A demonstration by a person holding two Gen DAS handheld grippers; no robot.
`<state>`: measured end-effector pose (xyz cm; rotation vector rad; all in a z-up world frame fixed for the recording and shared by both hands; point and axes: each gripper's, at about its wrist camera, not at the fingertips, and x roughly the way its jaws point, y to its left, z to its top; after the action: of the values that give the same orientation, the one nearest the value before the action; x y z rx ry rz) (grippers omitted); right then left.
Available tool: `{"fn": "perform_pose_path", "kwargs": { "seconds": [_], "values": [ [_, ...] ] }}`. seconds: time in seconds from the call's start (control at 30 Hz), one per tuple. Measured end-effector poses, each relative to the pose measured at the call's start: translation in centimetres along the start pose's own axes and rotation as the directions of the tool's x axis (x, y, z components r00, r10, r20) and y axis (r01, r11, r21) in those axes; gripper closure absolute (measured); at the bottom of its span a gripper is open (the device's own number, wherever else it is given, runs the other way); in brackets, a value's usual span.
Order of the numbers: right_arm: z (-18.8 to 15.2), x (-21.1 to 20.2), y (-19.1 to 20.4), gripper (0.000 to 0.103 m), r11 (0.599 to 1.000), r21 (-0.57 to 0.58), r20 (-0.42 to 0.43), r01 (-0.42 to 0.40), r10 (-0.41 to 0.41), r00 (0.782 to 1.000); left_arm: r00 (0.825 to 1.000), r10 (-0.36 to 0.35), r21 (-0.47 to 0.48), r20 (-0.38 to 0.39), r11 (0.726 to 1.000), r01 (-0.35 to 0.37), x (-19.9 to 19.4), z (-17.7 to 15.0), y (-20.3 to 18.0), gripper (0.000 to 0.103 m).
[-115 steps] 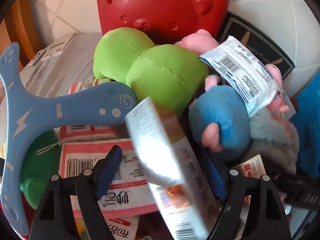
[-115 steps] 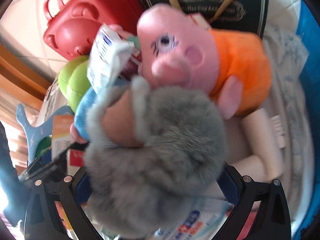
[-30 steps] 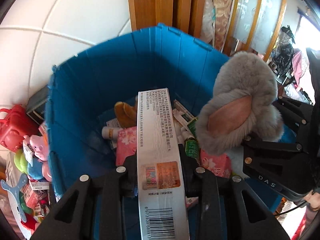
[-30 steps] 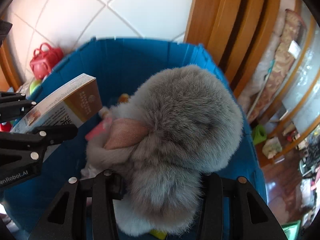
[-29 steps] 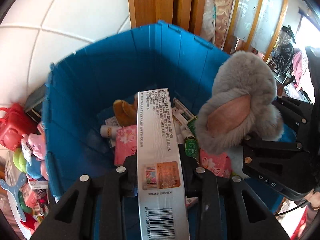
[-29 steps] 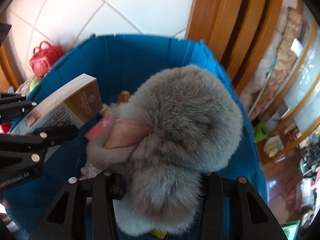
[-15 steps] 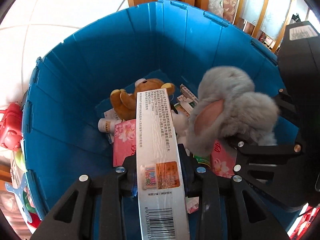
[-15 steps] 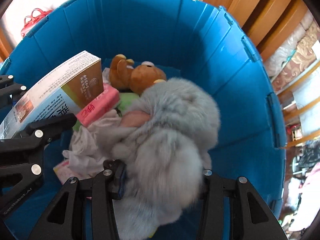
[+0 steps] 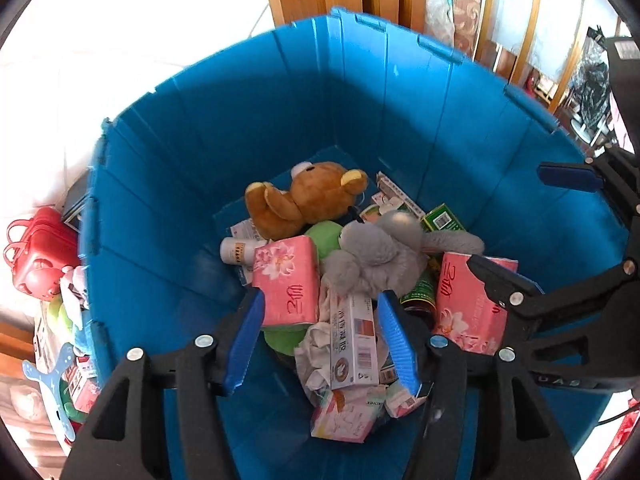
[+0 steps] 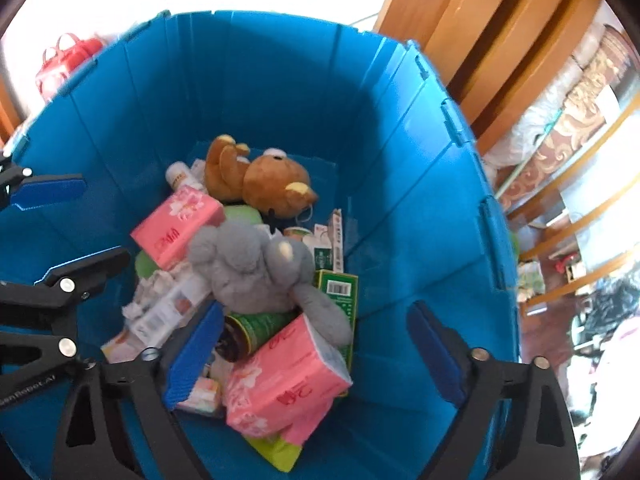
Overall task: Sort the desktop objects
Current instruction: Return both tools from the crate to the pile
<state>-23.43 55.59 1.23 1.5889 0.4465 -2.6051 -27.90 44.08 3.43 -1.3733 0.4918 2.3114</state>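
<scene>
Left tool [image 9: 320, 340]: jaws spread wide, nothing held, hovering over the blue bin [image 9: 168, 184]. The long white carton [image 9: 354, 346] lies in the bin directly below, on crumpled white cloth beside a pink tissue pack [image 9: 286, 282].

Right tool [image 10: 312, 356]: jaws also wide apart, empty, above the bin's right half. The grey plush rabbit [image 10: 252, 266] rests face-down on the heap, touching the green box [image 10: 338, 292] and the second pink tissue pack [image 10: 286, 386]. The brown teddy bear [image 10: 260, 182] lies behind it.

Step in hand, as I judge it: release done, withdraw. Best to lift both tools straight up, jaws left open, clearing the bin wall before swinging left to the remaining pile by the red toy case [image 9: 34, 258].

Against half a second ago: the carton was clamped in the left tool and the rabbit in the right; both now lie loose in the bin.
</scene>
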Motion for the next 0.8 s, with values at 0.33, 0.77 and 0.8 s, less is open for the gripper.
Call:
{"fn": "perform_pose_path", "kwargs": {
  "seconds": [0.33, 0.77, 0.8],
  "values": [
    [-2.8, -9.7, 2.4, 0.0, 0.987, 0.078, 0.27, -0.14, 0.114, 0.956, 0.952, 0.002, -0.033, 0.307, 0.999, 0.009, -10.7, -5.8, 3.3, 0.045],
    [-5.7, -17.4, 14.6, 0.0, 0.953, 0.036, 0.658, -0.3, 0.204, 0.725, 0.846, 0.201, -0.254, 0.494, 0.964, -0.08, -14.7, -18.7, 15.8, 0.045],
    [-5.7, -17.7, 15.8, 0.0, 0.947, 0.027, 0.683, -0.319, 0.216, 0.698, 0.84, 0.229, -0.272, 0.493, 0.957, -0.102, -14.7, -19.6, 16.8, 0.045]
  ]
}}
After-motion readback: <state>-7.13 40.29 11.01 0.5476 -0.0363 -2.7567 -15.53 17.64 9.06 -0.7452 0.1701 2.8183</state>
